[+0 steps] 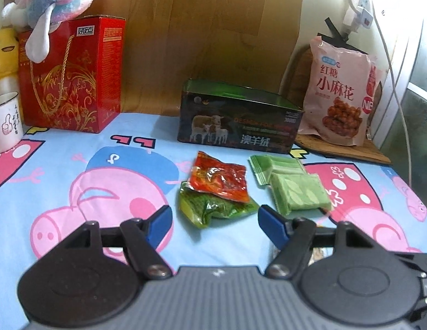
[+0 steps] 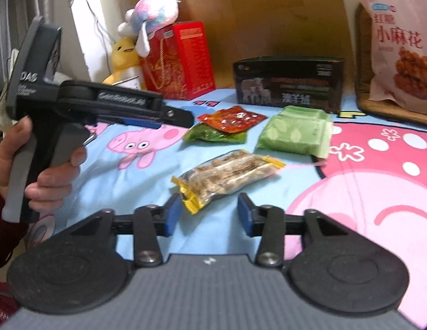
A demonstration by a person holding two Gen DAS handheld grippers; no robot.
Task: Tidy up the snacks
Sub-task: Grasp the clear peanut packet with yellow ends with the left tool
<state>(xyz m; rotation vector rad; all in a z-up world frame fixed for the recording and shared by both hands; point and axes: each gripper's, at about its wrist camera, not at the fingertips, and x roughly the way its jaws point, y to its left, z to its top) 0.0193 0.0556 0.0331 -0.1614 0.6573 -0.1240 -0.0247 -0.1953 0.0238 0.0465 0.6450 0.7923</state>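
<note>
Three small piles of snacks lie on the cartoon-print sheet in front of me, sorted by kind as far as I can judge. The red packet rests on top of the green packet, and just beside them the pale green wafer packs are stacked together. The clear nut-bar packet lies apart, nearer my side, with its yellow crimped end just between the tips of my right gripper.

That gripper's fingers stand released, the pads clear of the wrapper, so nothing is held there. My left gripper is spread wide too and empty, hovering just short of the red-and-green pile; in the right view a hand grips its handle off to the left.

Behind the piles sits an open dark box with sheep on its side, likely the bin for all this. The big pink bag leans upright against the wall, out of the way.
</note>
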